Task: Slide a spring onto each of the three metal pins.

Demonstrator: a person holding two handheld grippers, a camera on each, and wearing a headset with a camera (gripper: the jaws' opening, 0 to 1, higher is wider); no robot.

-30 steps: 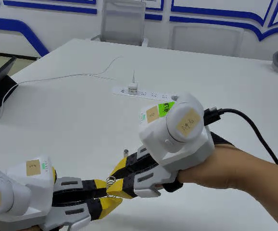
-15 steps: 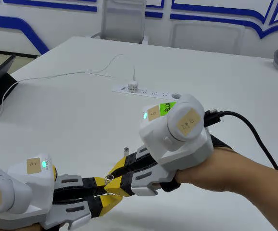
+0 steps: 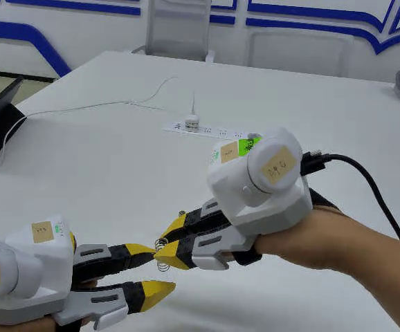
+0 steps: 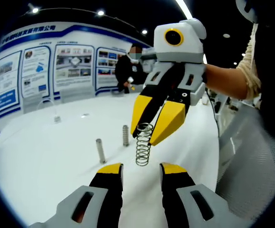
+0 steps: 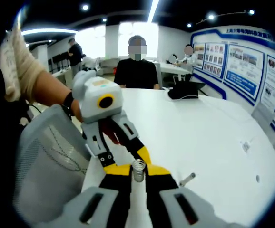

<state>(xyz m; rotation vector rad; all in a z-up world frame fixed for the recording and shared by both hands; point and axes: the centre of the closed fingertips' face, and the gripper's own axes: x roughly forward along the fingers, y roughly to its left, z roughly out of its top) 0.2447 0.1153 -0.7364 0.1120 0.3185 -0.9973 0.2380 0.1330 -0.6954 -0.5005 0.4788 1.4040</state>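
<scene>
**Head view.** A small steel coil spring [image 3: 161, 243] sits low in the frame, left of centre. It is pinched between the yellow tips of the right tool [image 3: 164, 250]. The right hand [image 3: 304, 238] holds that tool in from the right edge, with the jaws pointing left and slightly down. The left tool [image 3: 151, 270] is at the lower left with its jaws spread, the upper tip just beside the spring. One metal pin [image 3: 181, 216] stands upright on the white counter [image 3: 103, 166], just above the spring in the frame.

**Left gripper view.** The spring [image 4: 142, 149] hangs at frame centre. Its top coils are gripped by the right tool [image 4: 143, 135], which enters from the top of the frame. The left tool [image 4: 141, 168] is at the bottom edge with its jaws apart, and the spring's lower end is just above the gap. Two pins stand left of the spring, a near pin [image 4: 101, 150] and a far pin [image 4: 125, 135]. The far pin's surface looks ribbed, and whether it carries a spring cannot be told.

**Right gripper view.** The spring [image 5: 138, 168] is seen end-on at low centre, clamped between the yellow tips of the right tool [image 5: 137, 173]. The left tool [image 5: 126, 158] enters from the upper left with its jaws open. A pin [image 5: 187, 179] shows to the right of the spring.
</scene>
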